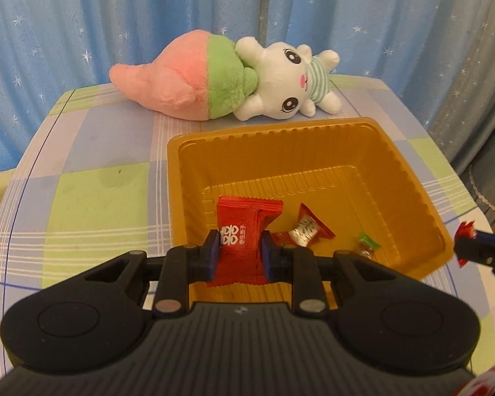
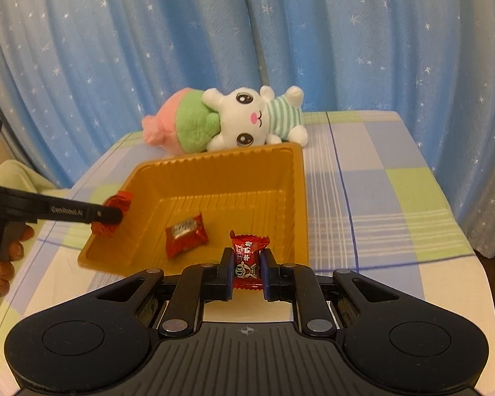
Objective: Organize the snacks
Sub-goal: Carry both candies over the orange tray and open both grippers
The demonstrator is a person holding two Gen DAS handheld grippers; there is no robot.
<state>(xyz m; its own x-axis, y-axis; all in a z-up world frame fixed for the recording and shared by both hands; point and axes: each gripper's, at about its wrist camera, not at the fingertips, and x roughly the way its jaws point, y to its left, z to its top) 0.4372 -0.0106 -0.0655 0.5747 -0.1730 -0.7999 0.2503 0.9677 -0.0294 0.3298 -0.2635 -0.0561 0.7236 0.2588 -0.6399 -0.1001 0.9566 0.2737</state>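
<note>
In the left wrist view my left gripper (image 1: 240, 254) is shut on a red snack packet (image 1: 244, 217) with white characters, held above the near left part of a gold plastic tray (image 1: 270, 132). On the tray floor lie a red and silver candy (image 1: 305, 227) and a small green candy (image 1: 366, 244). My right gripper (image 2: 247, 264) is shut on a small red candy (image 2: 249, 247) over the tray's near rim (image 2: 214, 156). Seen from the right wrist, the left gripper (image 2: 112, 214) holds its packet (image 2: 118, 199) at the tray's left rim. The right gripper (image 1: 465, 246) shows at the far right edge.
A pink, green and white plush toy (image 1: 234, 79) lies behind the tray on the checked tablecloth (image 1: 92, 198). Blue star-patterned curtains (image 2: 115, 49) hang close behind the table. A hand (image 2: 3, 250) grips the left tool's handle. The table's edges drop away left and right.
</note>
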